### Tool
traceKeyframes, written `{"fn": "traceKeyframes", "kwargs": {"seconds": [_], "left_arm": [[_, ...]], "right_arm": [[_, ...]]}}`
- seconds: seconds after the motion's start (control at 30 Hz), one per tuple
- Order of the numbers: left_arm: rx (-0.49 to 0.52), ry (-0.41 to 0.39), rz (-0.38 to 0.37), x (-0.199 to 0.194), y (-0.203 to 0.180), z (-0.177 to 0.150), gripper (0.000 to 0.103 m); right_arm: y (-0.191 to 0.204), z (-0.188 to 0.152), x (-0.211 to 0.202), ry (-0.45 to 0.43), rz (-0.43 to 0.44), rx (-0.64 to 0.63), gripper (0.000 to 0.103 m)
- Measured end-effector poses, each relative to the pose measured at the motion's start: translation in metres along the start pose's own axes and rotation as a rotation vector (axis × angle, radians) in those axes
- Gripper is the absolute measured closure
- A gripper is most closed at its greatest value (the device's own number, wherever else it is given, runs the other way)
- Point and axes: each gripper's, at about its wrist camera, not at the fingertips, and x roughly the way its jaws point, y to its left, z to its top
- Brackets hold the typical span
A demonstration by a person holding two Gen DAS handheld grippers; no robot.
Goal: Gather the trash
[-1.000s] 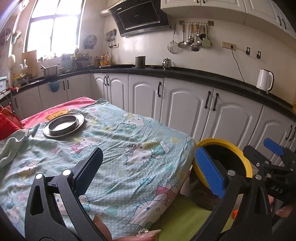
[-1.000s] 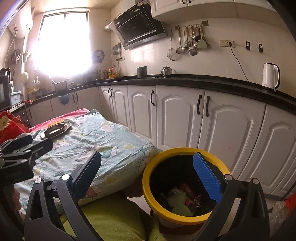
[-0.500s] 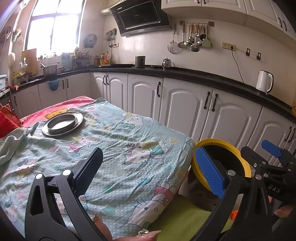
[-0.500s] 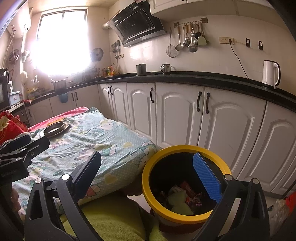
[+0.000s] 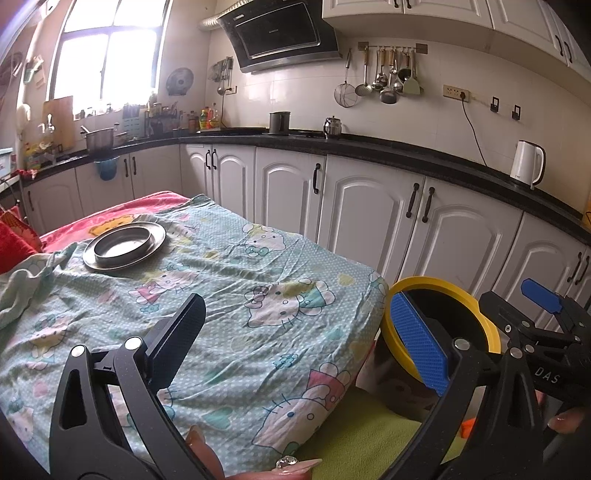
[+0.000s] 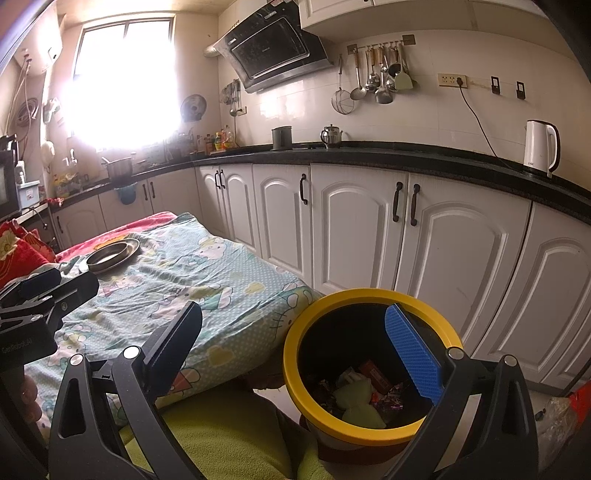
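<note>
Right wrist view: right hand-held gripper spread wide, empty, above yellow-rimmed bin holding wrappers. Left hand-held gripper likewise wide, empty, over cloth-covered worktop near its edge; metal plate far corner.

A round metal plate is set on a cartoon-cat bedsheet. A white electric kettle is plugged in on the black countertop; utensils are hung beside the range hood.
</note>
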Motion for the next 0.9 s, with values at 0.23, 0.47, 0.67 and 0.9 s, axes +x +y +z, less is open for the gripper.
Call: {"fn": "traceKeyframes", "kwargs": {"seconds": [0.23,0.47,0.67,0.9], "left_arm": [[-0.003,0.000,-0.001,-0.0002,0.0005,0.0001,0.011],[-0.002,0.000,0.001,-0.0001,0.0006,0.0000,0.011],[-0.003,0.000,-0.001,0.0001,0.0010,0.0001,0.011],[-0.002,0.001,0.003,0.0000,0.0002,-0.0002,0.011]], "right_arm": [[-0.0007,-0.0015,0.0024,0.005,-0.003,0.003,0.006],[-0.0016,-0.0032,0.0041,0.007,-0.004,0.005,0.006],[-0.0022,-0.0027,0.0043,0.007,-0.003,0.005,0.006],[-0.0039,-0.0046,0.0043,0.009,-0.006,0.008,0.006]]}}
